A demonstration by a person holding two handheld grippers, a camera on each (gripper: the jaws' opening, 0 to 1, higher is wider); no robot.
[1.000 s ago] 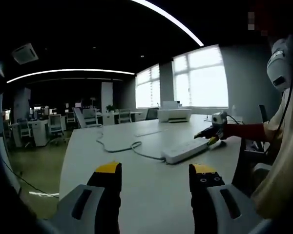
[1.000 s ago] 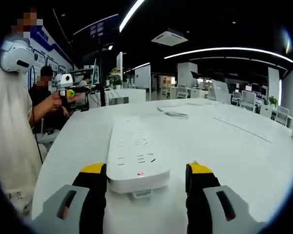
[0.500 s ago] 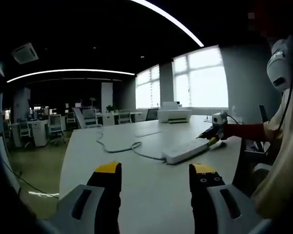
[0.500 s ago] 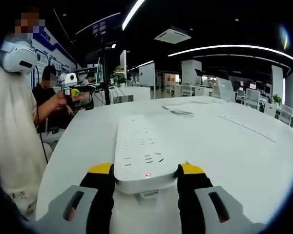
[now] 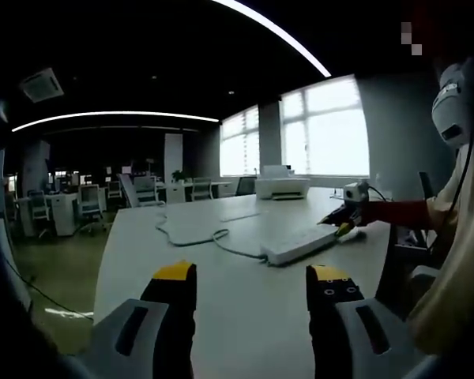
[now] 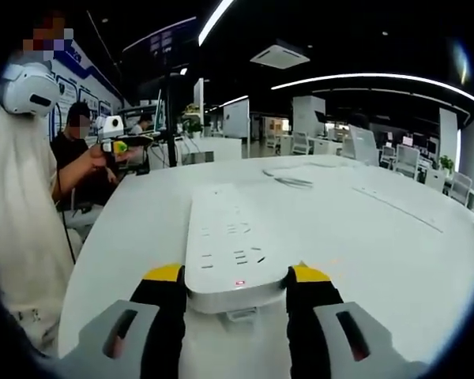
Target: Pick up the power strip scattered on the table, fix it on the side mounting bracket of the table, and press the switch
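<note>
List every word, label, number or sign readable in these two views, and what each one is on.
None can be read.
Power strip: socket slots and a red light, no legible print.
Blue wall panel behind the person: lettering too blurred to read.
White printer on the table: no readable label.

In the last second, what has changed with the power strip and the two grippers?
The right gripper came forward and shut its jaws on the near end of the power strip; a second ago they stood open to either side. In the left gripper view that end now looks slightly raised. The left gripper stayed open over the table, holding nothing. The cable has not moved.
</note>
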